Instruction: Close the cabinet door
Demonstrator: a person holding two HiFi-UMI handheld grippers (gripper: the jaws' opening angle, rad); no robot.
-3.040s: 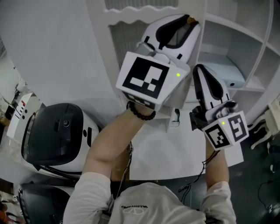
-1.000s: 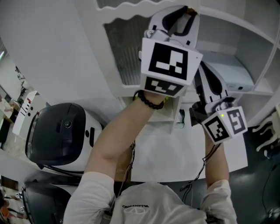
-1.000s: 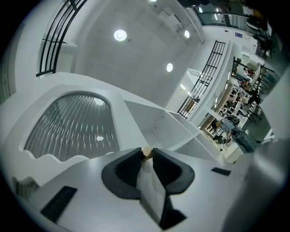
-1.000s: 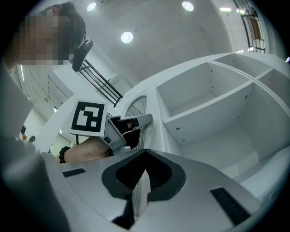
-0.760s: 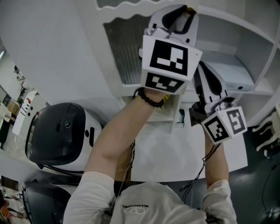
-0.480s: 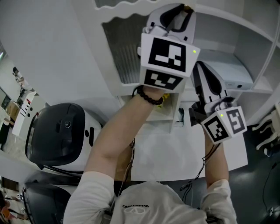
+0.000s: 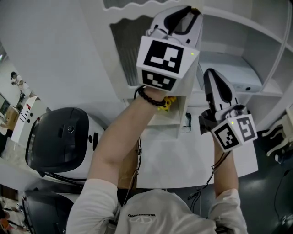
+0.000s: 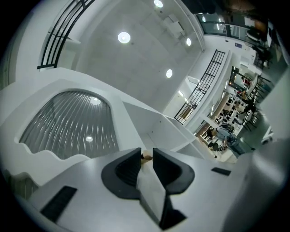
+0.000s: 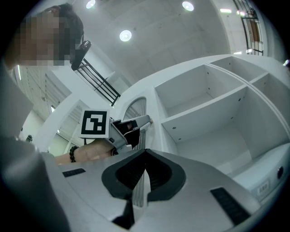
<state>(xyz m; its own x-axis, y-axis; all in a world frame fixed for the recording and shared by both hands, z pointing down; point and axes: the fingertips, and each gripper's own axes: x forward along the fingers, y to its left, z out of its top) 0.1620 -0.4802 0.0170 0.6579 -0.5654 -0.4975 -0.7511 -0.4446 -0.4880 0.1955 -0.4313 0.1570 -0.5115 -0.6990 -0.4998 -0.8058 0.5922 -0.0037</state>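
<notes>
Door (image 7: 126,50), white with a ribbed pane and a scalloped frame, stands at 12 o'clock in the head view, swung clear of the cabinet (image 7: 268,50), whose shelves lie uncovered from 1 to 3 o'clock; the door's free edge carries a small brown knob (image 8: 146,157); the left gripper (image 7: 191,11) points up at that edge, its jaws narrow and clamped on the knob; the right gripper (image 7: 211,73) is raised at 4 o'clock from the left one, just beside the door's lower edge, its jaws together with nothing between them, touching nothing; a white box (image 7: 238,75) sits on a shelf at 2 o'clock; a bead bracelet (image 7: 149,99) rings the left wrist; a black-and-white appliance (image 7: 59,137) sits at 8 o'clock, well apart from the door.
</notes>
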